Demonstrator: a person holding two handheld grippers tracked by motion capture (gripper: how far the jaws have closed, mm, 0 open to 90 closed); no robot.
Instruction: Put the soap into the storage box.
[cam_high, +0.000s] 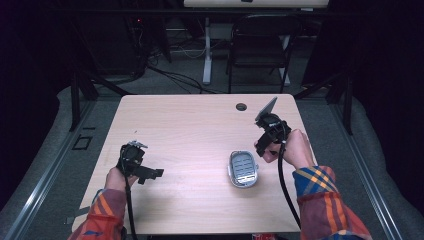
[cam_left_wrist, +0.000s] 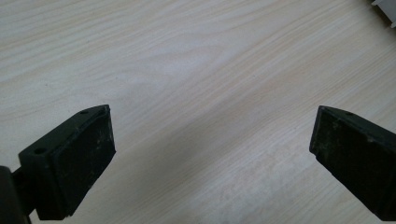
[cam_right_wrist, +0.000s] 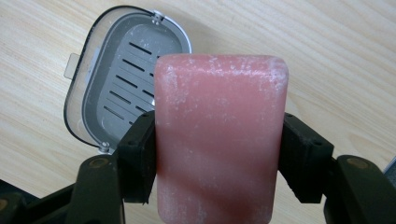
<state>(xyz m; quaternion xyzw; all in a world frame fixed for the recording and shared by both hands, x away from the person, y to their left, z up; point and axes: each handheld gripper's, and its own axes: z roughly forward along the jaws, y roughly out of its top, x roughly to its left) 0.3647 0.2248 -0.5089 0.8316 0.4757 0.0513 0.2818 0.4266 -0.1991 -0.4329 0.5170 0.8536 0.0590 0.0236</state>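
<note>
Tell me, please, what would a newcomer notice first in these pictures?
First, the pink soap bar, clamped between the jaws of the right gripper above the wooden table. Next, the open grey soap box with its slotted tray, lying beside that gripper. The left gripper hangs open over bare wood.

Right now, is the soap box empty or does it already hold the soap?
Empty. The soap box shows its bare slotted tray, while the pink soap is clamped in the right gripper above the table.
</note>
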